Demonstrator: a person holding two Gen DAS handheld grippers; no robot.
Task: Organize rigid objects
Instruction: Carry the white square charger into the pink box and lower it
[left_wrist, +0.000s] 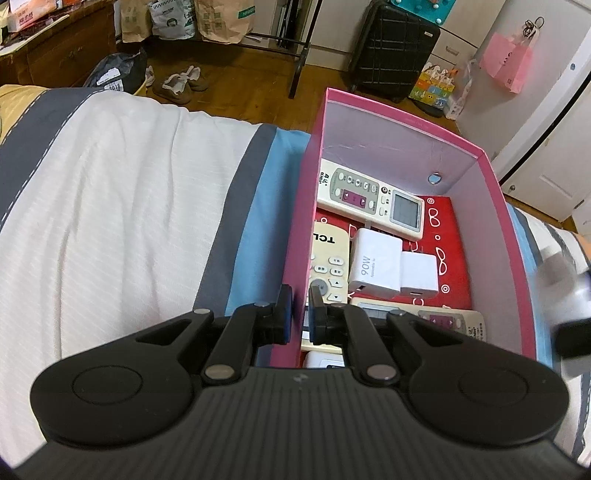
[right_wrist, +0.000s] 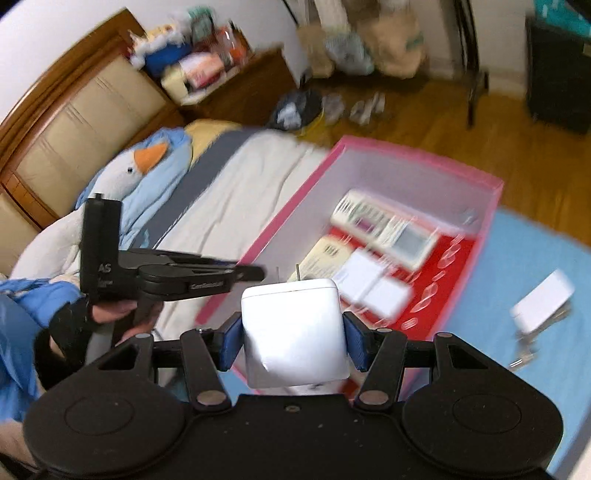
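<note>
A pink box (left_wrist: 498, 229) stands on the bed and holds several remotes (left_wrist: 369, 195) and two white chargers (left_wrist: 376, 267). My left gripper (left_wrist: 300, 314) is shut on the box's left wall, one finger outside and one inside. It shows from the side in the right wrist view (right_wrist: 255, 273). My right gripper (right_wrist: 291, 338) is shut on a white square charger (right_wrist: 295, 332), prongs pointing forward, held above the near end of the pink box (right_wrist: 266, 240). Another white charger (right_wrist: 543, 304) lies on the blue sheet to the right of the box.
A penguin plush (right_wrist: 144, 173) lies at the bed's head by the wooden headboard (right_wrist: 70, 122). Beyond the bed are shoes (left_wrist: 181, 83), paper bags (left_wrist: 221, 18), a black suitcase (left_wrist: 395, 48) and a metal rack on the wooden floor.
</note>
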